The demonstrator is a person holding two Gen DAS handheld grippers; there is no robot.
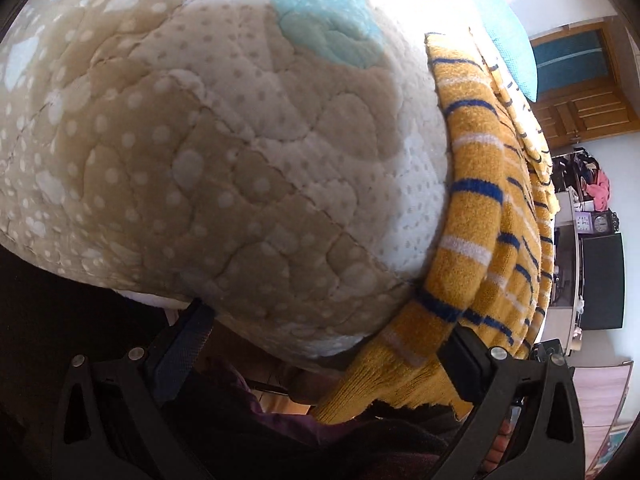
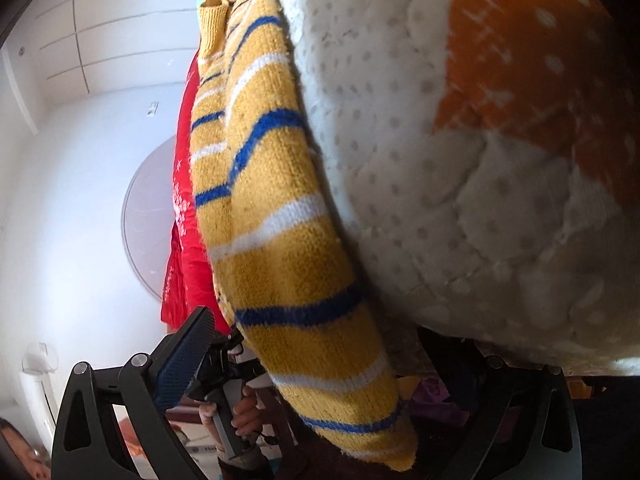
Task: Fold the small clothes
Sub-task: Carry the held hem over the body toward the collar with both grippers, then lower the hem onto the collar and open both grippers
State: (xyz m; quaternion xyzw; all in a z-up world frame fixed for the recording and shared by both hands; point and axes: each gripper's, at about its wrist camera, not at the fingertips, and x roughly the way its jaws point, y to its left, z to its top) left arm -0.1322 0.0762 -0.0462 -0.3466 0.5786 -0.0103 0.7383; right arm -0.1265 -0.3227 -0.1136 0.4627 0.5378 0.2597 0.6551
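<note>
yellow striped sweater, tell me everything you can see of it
The mustard-yellow knitted sweater with blue and white stripes looks like thick, fuzzy wool. It lies spread along the edge of the beige dotted quilted blanket, its ribbed hem hanging over that edge. A ribbed cuff shows at its far end in the right wrist view. Both grippers are open: the hem lies against the left gripper's right finger, and the sweater's near end hangs between the right gripper's fingers, ungripped.

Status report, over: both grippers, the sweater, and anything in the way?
Left gripper open, right gripper open, neither gripping. Yellow striped sweater lies on dotted quilt, hem overhanging the edge between the jaws. Nothing in the way.
</note>
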